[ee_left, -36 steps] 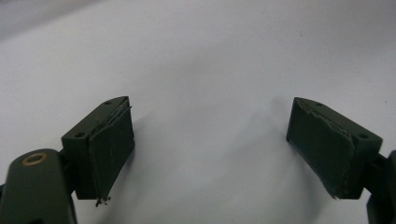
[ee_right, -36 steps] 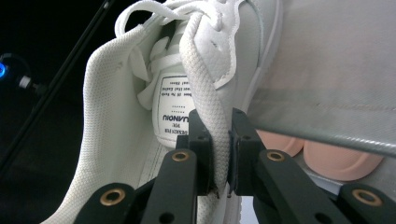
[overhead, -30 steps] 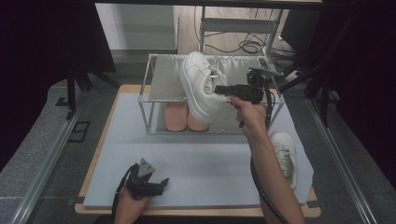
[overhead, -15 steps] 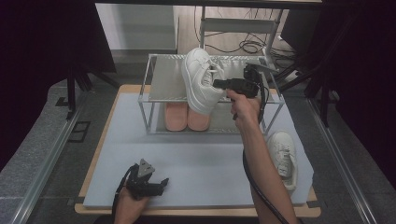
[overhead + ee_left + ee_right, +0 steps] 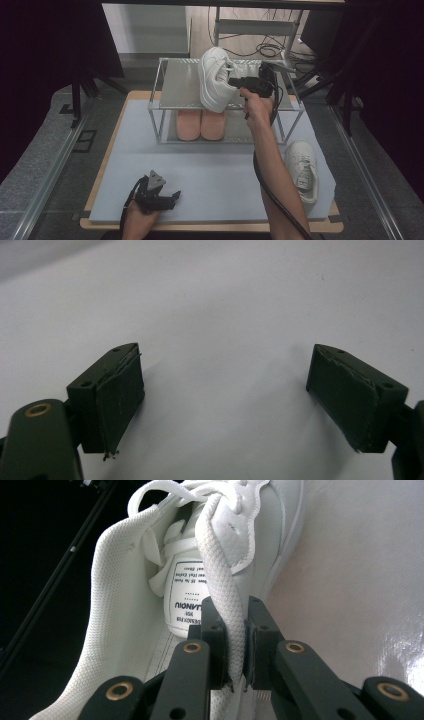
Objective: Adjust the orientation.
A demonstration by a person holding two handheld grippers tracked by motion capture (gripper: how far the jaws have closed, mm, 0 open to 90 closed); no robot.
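The white sneaker (image 5: 216, 79) sits tipped on its side on the top shelf of the metal rack (image 5: 175, 90), near the shelf's middle, its sole turned toward the near edge. In the high view the rack stands at the far edge of the grey mat (image 5: 220, 175) that covers the desk. The right gripper (image 5: 238, 82) meets the sneaker at its collar from the right, with the person's right forearm stretching up from the desk's near edge. A pair of pink insoles (image 5: 200, 125) lies on the rack's lower level, directly below. A second white sneaker (image 5: 302, 169) lies on the mat near the desk's right edge, well apart from the rack. The left gripper (image 5: 170, 199) rests on the mat close to the near-left corner, held in the person's left hand.

In the left gripper view, the jaws stand wide apart with nothing between them, above bare mat.

In the right gripper view, the jaws are nearly closed and pinch the padded collar edge of the white sneaker (image 5: 215, 555); the tongue label and laces show just past the pads (image 5: 215, 625). The shelf's pale surface runs along the right side.
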